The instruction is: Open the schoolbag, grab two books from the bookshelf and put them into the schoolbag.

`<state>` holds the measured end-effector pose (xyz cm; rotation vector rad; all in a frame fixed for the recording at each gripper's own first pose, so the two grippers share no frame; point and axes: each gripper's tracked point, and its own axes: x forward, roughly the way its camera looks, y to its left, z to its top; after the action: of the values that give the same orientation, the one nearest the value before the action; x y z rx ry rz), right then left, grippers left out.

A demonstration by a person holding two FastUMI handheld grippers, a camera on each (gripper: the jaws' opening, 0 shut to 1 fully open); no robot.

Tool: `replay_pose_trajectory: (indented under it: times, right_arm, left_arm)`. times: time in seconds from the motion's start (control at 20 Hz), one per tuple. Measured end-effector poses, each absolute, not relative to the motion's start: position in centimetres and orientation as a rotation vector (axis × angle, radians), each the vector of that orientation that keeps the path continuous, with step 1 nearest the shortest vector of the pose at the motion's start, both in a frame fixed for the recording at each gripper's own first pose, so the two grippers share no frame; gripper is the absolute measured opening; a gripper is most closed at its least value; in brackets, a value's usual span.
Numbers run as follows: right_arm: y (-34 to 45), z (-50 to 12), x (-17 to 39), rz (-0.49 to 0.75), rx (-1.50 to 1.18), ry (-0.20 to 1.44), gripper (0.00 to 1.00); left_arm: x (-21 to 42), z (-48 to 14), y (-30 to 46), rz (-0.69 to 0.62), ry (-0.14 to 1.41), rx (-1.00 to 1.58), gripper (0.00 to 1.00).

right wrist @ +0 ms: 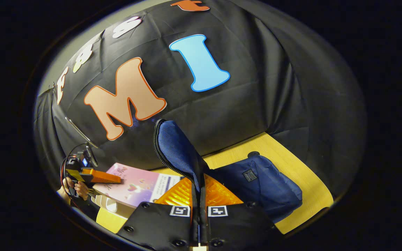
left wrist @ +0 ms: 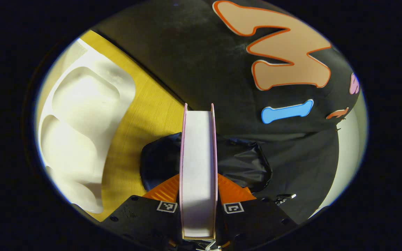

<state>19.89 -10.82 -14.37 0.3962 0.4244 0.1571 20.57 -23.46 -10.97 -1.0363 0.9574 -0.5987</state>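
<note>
In the left gripper view my left gripper (left wrist: 198, 190) is shut on a thick pink-covered book (left wrist: 198, 157), seen edge-on with its white pages toward me. Below it lies the dark schoolbag (left wrist: 246, 164) with its mouth open. In the right gripper view my right gripper (right wrist: 199, 195) is shut on the schoolbag's zippered flap (right wrist: 176, 148) and holds it up. The navy schoolbag (right wrist: 263, 188) lies on the yellow table (right wrist: 302, 174). At the left of that view the left gripper (right wrist: 92, 176) holds the pink book (right wrist: 138, 186), flat side showing, beside the raised flap.
A white moulded bookshelf (left wrist: 82, 129) lies on the yellow table (left wrist: 145, 115) at the left of the left gripper view. Its white edge (right wrist: 108, 204) peeks out under the book in the right gripper view. A hand (right wrist: 77, 188) holds the left gripper.
</note>
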Motion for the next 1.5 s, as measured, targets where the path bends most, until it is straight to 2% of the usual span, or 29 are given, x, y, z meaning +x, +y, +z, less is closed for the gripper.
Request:
replay_pose_trajectory:
  times: [0.35, 0.4, 0.45, 0.75, 0.8, 1.0, 1.2, 1.25, 1.35, 1.5]
  right_arm:
    - [-10.8, -14.4, 20.0, 0.158, 0.430, 0.420, 0.05]
    - [-10.8, -14.3, 20.0, 0.159, 0.434, 0.420, 0.09]
    - [-10.8, -14.3, 20.1, 0.160, 0.436, 0.418, 0.05]
    - [-10.5, -14.1, 20.6, 0.158, 0.459, 0.418, 0.05]
    - [-10.5, -14.4, 20.9, 0.154, 0.462, 0.414, 0.02]
    - [-10.6, -13.8, 20.7, 0.164, 0.463, 0.408, 0.03]
    - [-10.3, -13.7, 20.6, 0.186, 0.442, 0.408, 0.03]
    - [-10.2, -13.6, 20.6, 0.189, 0.439, 0.409, 0.03]
    - [-10.1, -13.8, 20.6, 0.192, 0.418, 0.415, 0.03]
    - [-10.3, -13.7, 20.6, 0.195, 0.408, 0.417, 0.04]
  left_arm:
    - [20.0, -14.6, -30.7, -0.611, 1.044, -1.106, 0.34]
    - [19.8, -15.3, -31.6, -0.613, 1.058, -1.091, 0.36]
    - [19.7, -15.7, -32.5, -0.620, 1.065, -1.085, 0.36]
    - [20.5, -16.9, -37.5, -0.647, 1.054, -1.120, 0.32]
    - [20.4, -17.2, -38.1, -0.648, 1.062, -1.137, 0.36]
    - [21.0, -18.4, -39.8, -0.621, 1.044, -1.258, 0.36]
    - [21.6, -19.6, -41.9, -0.611, 1.031, -1.314, 0.31]
    - [21.4, -20.1, -42.5, -0.612, 1.044, -1.318, 0.34]
    - [21.0, -20.6, -43.5, -0.618, 1.069, -1.323, 0.31]
    - [20.9, -21.4, -44.1, -0.574, 1.083, -1.304, 0.34]
